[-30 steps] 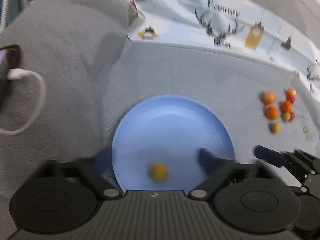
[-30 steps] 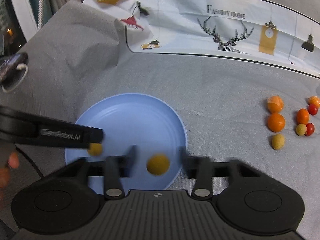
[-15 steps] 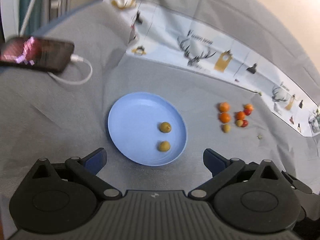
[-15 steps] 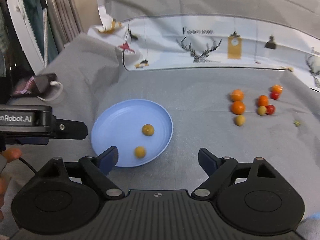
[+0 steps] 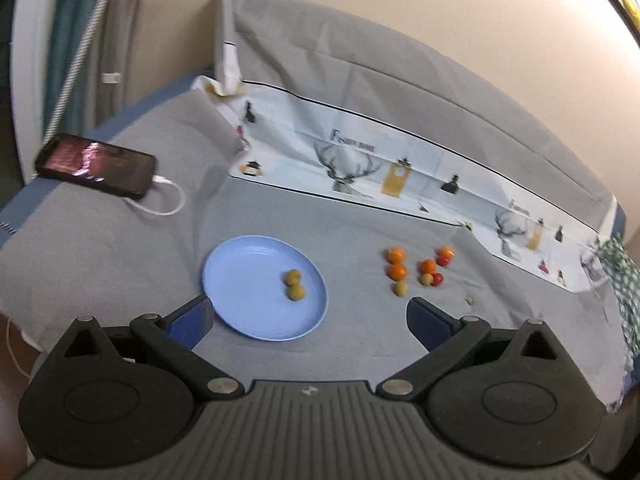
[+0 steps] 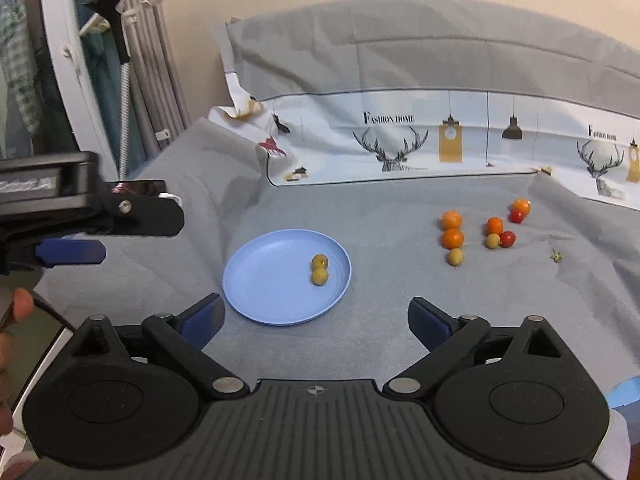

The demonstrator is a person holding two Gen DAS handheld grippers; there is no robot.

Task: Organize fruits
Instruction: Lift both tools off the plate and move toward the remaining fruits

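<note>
A light blue plate (image 5: 240, 280) (image 6: 264, 284) lies on the grey bedsheet with two yellow-green fruits (image 5: 295, 285) (image 6: 319, 269) touching each other on its right side. A loose cluster of orange, red and yellow fruits (image 5: 418, 270) (image 6: 486, 232) lies on the sheet to the right of the plate. My left gripper (image 5: 308, 316) is open and empty, held high and back from the plate. My right gripper (image 6: 316, 314) is open and empty, also well back. The left gripper shows side-on at the left of the right wrist view (image 6: 92, 220).
A black phone (image 5: 96, 168) on a white charging cable (image 5: 164, 200) lies far left on the bed. A printed white pillowcase (image 5: 400, 176) (image 6: 460, 140) runs along the back against grey pillows. A small green stem bit (image 6: 556, 257) lies right of the fruits.
Both grippers dropped a yellow-green fruit onto the plate, then pulled up and back, open and empty. The two fruits rolled together and now touch.
</note>
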